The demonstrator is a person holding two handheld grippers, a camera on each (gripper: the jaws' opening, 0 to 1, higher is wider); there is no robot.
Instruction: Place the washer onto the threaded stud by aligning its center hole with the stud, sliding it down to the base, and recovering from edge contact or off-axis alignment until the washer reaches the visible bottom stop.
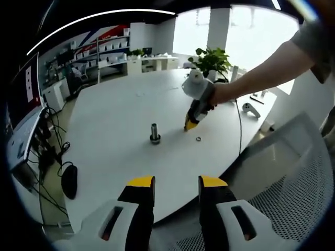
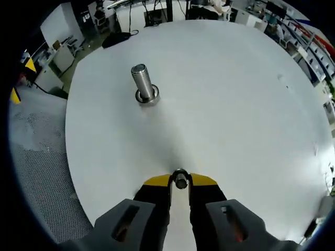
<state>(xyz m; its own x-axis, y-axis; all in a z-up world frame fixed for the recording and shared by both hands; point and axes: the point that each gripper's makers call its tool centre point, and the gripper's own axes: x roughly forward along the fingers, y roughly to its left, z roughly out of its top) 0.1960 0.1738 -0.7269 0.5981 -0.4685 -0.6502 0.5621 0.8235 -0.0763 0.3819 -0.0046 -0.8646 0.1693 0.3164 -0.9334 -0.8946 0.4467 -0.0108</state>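
The white table (image 1: 120, 120) spreads wide under me, a mesh chair (image 1: 293, 178) at its near edge. On it the threaded stud (image 2: 142, 82) stands upright with a ring already around its base. My right gripper (image 2: 180, 182) is clenched on a washer (image 2: 180, 180), tips down at the tabletop, well short of the stud. My left gripper (image 1: 176, 184) hangs back off the table edge, jaws apart, holding nothing. Another small washer (image 1: 199, 139) lies flat just beside my right gripper's tips
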